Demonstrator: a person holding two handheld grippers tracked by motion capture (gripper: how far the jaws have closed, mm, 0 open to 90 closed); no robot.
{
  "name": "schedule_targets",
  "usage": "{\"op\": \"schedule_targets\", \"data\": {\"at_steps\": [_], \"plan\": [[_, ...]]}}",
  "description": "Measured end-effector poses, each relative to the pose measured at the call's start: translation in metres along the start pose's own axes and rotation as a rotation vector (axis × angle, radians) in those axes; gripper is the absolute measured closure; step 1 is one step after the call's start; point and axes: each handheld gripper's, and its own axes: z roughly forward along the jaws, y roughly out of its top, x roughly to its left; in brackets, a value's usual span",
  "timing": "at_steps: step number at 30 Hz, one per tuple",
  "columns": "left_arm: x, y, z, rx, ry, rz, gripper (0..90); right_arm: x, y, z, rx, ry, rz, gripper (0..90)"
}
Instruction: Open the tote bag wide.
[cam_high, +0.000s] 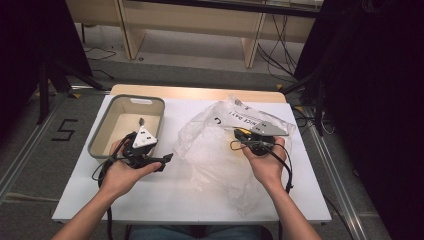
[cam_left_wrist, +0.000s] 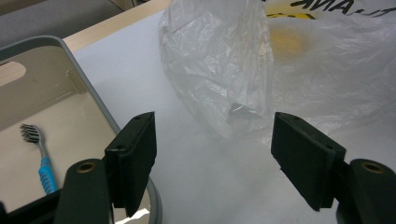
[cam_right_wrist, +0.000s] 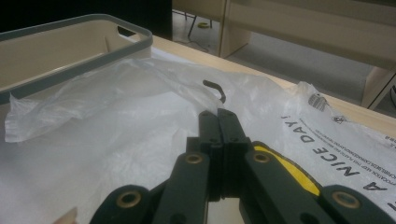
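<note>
Pads of the left gripper (cam_left_wrist: 212, 158) stand spread and empty, the toothbrush (cam_left_wrist: 39, 156) lying in the bin (cam_left_wrist: 100, 105) to their left. Ahead lies the plastic bag (cam_left_wrist: 219, 70), its film pinched by the right gripper (cam_right_wrist: 218, 122). Next grab should probably stay low, catching a single layer.

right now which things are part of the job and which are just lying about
In the job:
plastic bag, pinched by the shut right hand-held gripper
toothbrush in the tray
tray
left hand-held gripper, open, empty

Lying about:
wooden bench behind the table
floor cables
number marking on the floor
</note>
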Motion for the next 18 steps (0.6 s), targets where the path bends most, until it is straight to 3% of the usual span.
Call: {"op": "schedule_targets", "data": {"at_steps": [10,18], "plan": [[0.012,-0.002,-0.005,-0.015,0.018,-0.020,29.1,-0.001,0.001,0.002,0.004,0.001,0.007,90.0],[0.014,-0.001,-0.006,-0.019,0.024,-0.028,28.8,-0.001,0.000,0.000,0.000,-0.001,0.009,90.0]]}}
